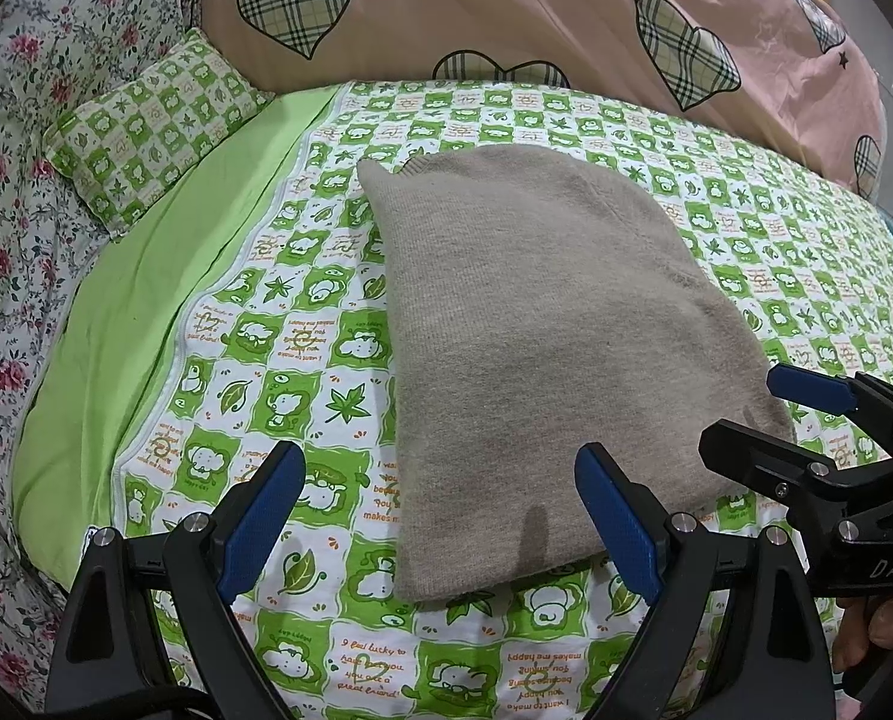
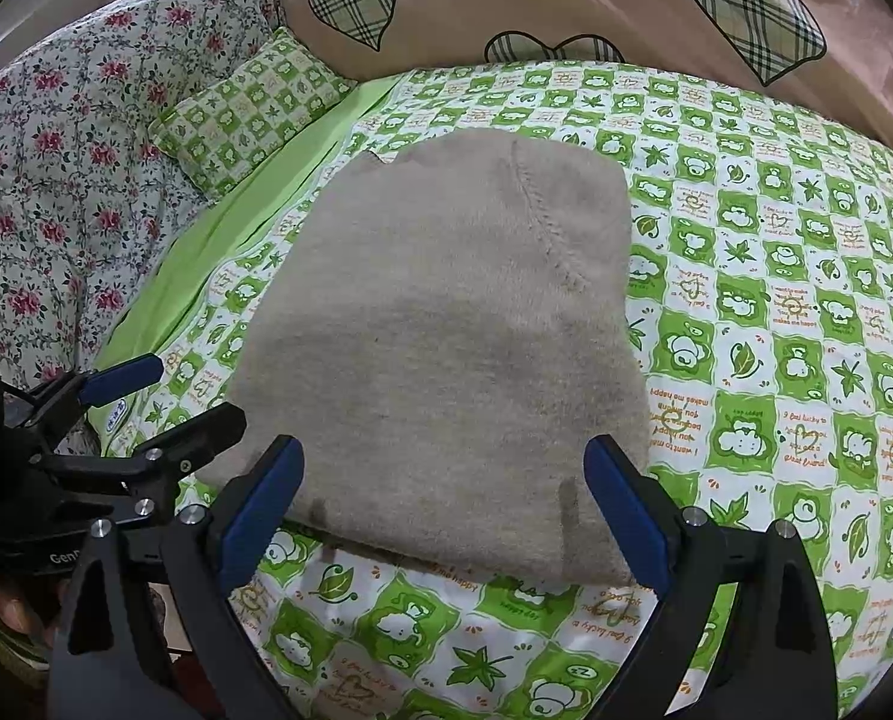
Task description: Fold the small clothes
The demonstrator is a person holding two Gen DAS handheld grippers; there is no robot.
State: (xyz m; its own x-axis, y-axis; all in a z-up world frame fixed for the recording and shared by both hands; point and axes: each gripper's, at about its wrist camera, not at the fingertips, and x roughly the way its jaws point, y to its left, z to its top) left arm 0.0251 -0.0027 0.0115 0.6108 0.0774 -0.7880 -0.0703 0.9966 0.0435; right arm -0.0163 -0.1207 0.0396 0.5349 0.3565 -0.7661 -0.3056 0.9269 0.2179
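A beige knit garment (image 1: 542,324) (image 2: 446,324) lies folded flat on the green-and-white patterned bedsheet (image 1: 302,360) (image 2: 776,300). My left gripper (image 1: 440,516) is open and holds nothing; its blue pads straddle the garment's near left corner from just above. My right gripper (image 2: 443,504) is also open and empty, spread over the garment's near edge. Each gripper shows in the other's view: the right gripper (image 1: 740,408) at the garment's right edge, the left gripper (image 2: 200,390) at its left edge. Neither one grips the cloth.
A small green checked pillow (image 1: 152,126) (image 2: 248,114) lies at the far left on a plain green strip (image 1: 134,300). A floral quilt (image 1: 8,180) (image 2: 56,150) piles up on the left. A pink duvet with plaid hearts (image 1: 506,12) (image 2: 566,0) lies behind.
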